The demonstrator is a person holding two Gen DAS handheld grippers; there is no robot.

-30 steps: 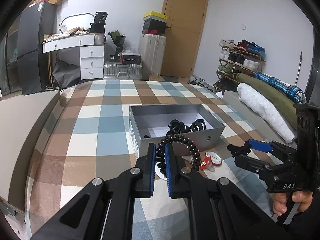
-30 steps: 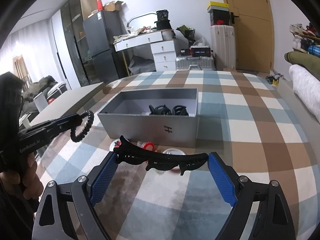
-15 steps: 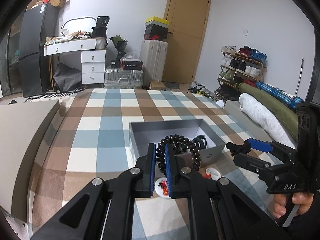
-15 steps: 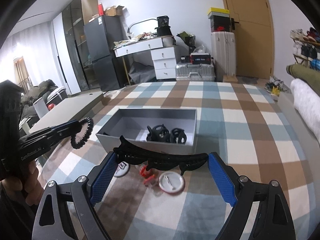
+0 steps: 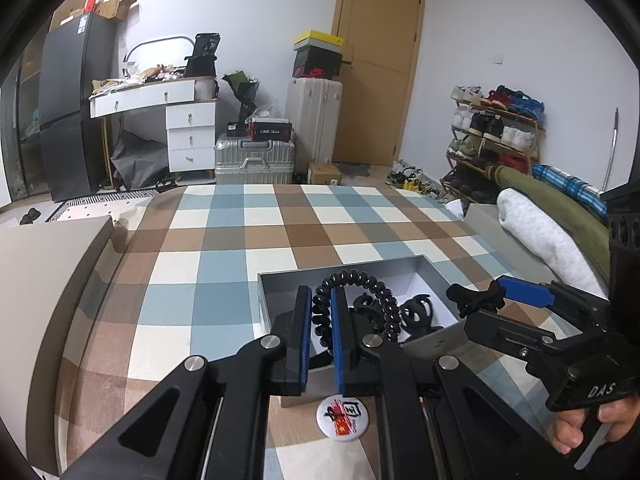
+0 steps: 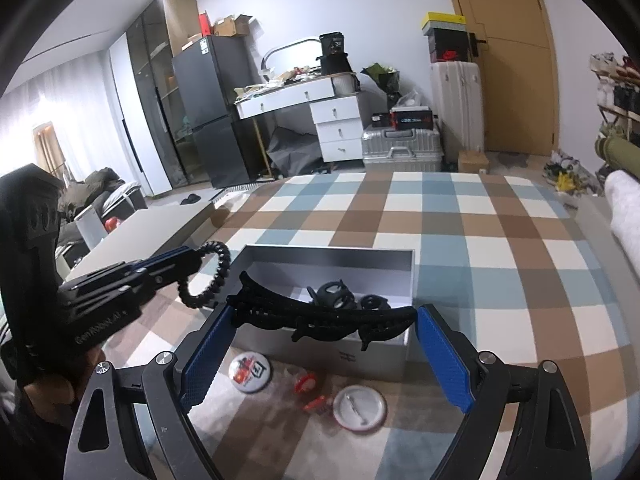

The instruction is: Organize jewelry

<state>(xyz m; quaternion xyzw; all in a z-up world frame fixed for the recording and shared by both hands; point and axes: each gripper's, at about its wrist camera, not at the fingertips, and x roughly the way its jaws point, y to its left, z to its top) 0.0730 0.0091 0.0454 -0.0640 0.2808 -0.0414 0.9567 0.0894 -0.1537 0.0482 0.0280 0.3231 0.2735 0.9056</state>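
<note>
My left gripper (image 5: pixel 320 300) is shut on a black spiral hair tie (image 5: pixel 372 284), whose loop hangs over the near left part of an open grey box (image 5: pixel 344 274). In the right wrist view, my right gripper (image 6: pixel 326 312) holds a long black hair claw (image 6: pixel 320 316) endwise between its wide-set blue pads, above the near wall of the grey box (image 6: pixel 328 254). Black hair clips (image 6: pixel 340 296) lie inside the box. The left gripper (image 6: pixel 188 262) and its hair tie (image 6: pixel 216 280) show at the left. The right gripper (image 5: pixel 492 308) shows at the right of the left wrist view.
On the plaid bedspread (image 6: pixel 480 240) before the box lie a printed badge (image 6: pixel 249 372), a white badge (image 6: pixel 360 405) and small red pieces (image 6: pixel 306 384). Rolled blankets (image 5: pixel 552 232) line the right side. A grey panel (image 5: pixel 40 280) borders the left.
Both grippers have carried their items forward and slightly up. The box now lies lower in both views, under the fingertips. Neither grip has changed.
</note>
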